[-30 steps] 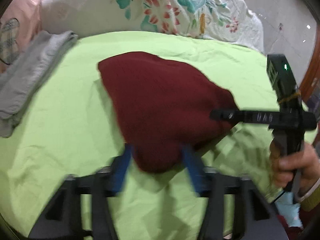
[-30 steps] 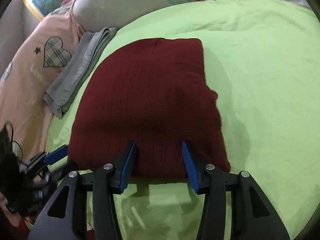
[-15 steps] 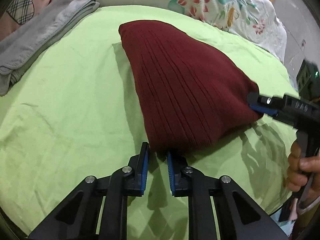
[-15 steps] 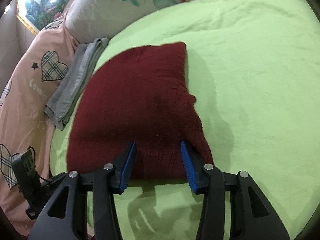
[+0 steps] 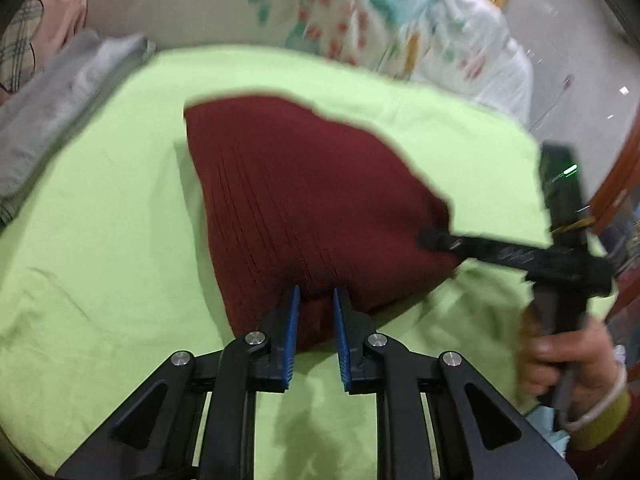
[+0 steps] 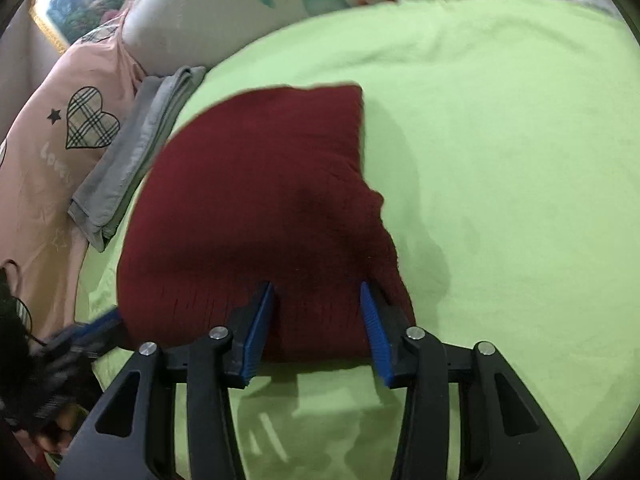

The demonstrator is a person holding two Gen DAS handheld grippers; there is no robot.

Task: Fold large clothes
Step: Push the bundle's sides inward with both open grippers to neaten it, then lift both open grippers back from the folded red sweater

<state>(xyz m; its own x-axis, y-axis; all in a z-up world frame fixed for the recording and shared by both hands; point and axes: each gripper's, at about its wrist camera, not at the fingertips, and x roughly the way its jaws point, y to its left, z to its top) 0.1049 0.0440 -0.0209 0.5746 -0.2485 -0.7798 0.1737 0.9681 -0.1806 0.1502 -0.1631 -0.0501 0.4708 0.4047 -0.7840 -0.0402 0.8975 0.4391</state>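
A folded dark red knit sweater (image 5: pixel 304 208) lies on the lime green bed sheet (image 5: pixel 100 240); it also shows in the right wrist view (image 6: pixel 256 216). My left gripper (image 5: pixel 315 300) is narrowly closed on the sweater's near edge, red fabric between the blue pads. My right gripper (image 6: pixel 318 292) stands wide open, its fingers straddling the sweater's near edge. In the left wrist view the right gripper (image 5: pixel 436 240) touches the sweater's right corner. In the right wrist view the left gripper (image 6: pixel 100 324) is at the sweater's left corner.
A folded grey garment (image 6: pixel 132 160) lies left of the sweater, also in the left wrist view (image 5: pixel 52 120). A pink cover with plaid hearts (image 6: pixel 52 152) and a floral quilt (image 5: pixel 360 20) bound the far side. A wooden frame (image 5: pixel 616 184) stands at right.
My left gripper went from open around the sweater edge to pinched on it, and its view has shifted with blur. My right gripper has stayed open at the near edge.
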